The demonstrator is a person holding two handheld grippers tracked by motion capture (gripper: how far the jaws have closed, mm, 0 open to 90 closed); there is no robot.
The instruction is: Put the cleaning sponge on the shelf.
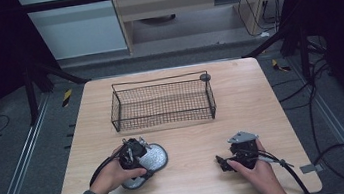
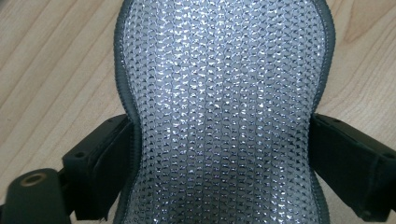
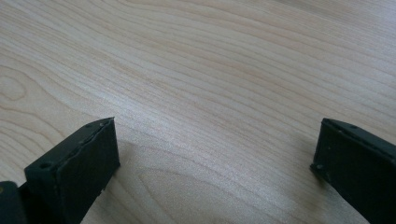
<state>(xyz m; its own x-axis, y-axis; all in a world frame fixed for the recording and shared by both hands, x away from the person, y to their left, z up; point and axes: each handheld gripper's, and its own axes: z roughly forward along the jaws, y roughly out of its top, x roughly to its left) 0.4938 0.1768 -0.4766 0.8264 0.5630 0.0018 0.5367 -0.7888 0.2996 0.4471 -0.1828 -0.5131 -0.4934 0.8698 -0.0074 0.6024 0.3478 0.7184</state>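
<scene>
two tools are at work on the bench (image 1: 240, 93), one in each hand. the left tool (image 1: 139, 154) sits at about 7 o'clock on the bench, over a silvery mesh pad (image 1: 152, 157) with a grey edge. in the left tool's own view the pad (image 2: 224, 107) runs up between the two jaws, which stand against its narrowed waist on either side, one at 8 o'clock and one at 4 o'clock. they look closed onto it or very nearly so, but whether they press it firmly i cannot tell. the pad lies flat on the wood, not lifted.

the right tool (image 1: 225, 163) rests at about 5 o'clock on the bench, well apart from the pad. its own view shows the right tool (image 3: 215, 154) with jaws spread wide and nothing but bare wood grain between them, so it holds nothing.

a wire basket (image 1: 162, 103) stands at the centre, toward 12 o'clock from both hands, near the pad but not touching it. nothing lies in it as far as the mesh lets me see.

as a judgement, the work is at its start: the pad is being gripped and the likely aim is the basket. the grasp seems about set; still to do are the lift, the carry toward 12 o'clock over the near wall, and the release inside.
</scene>
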